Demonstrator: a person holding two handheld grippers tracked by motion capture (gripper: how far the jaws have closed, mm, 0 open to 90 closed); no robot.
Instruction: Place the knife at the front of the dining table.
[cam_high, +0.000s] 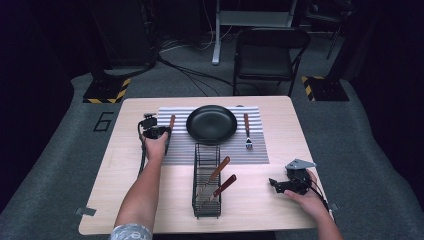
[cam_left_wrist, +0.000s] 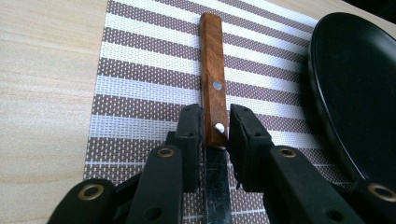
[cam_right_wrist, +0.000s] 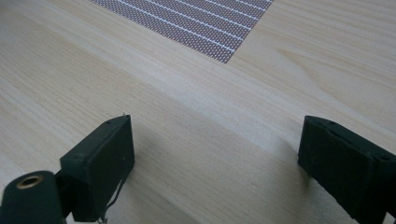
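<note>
Over the pale wood table (cam_high: 125, 170) we go, with a striped placemat (cam_high: 260, 150) laid across its far half and a black plate (cam_high: 211, 124) sitting in the middle of it. Left hand-held gripper (cam_high: 162, 134) is down at the mat's left edge, jaws drawn in on either side of a wooden-handled knife (cam_left_wrist: 212, 88); the left jaw is against the handle, a sliver of gap shows at the right one, and the blade runs back beneath the gripper. A fork (cam_high: 247, 131) with a wooden handle lies on the mat just right of the plate. Nearer the person, a black wire rack (cam_high: 206, 186) holds two more wooden-handled utensils. Right hand-held gripper (cam_high: 280, 184) rests low over bare table near the right corner, jaws spread wide, holding nothing. Beyond the table: grey carpet, a dark folding chair (cam_high: 270, 50), cables, and yellow-black striped stand bases.
</note>
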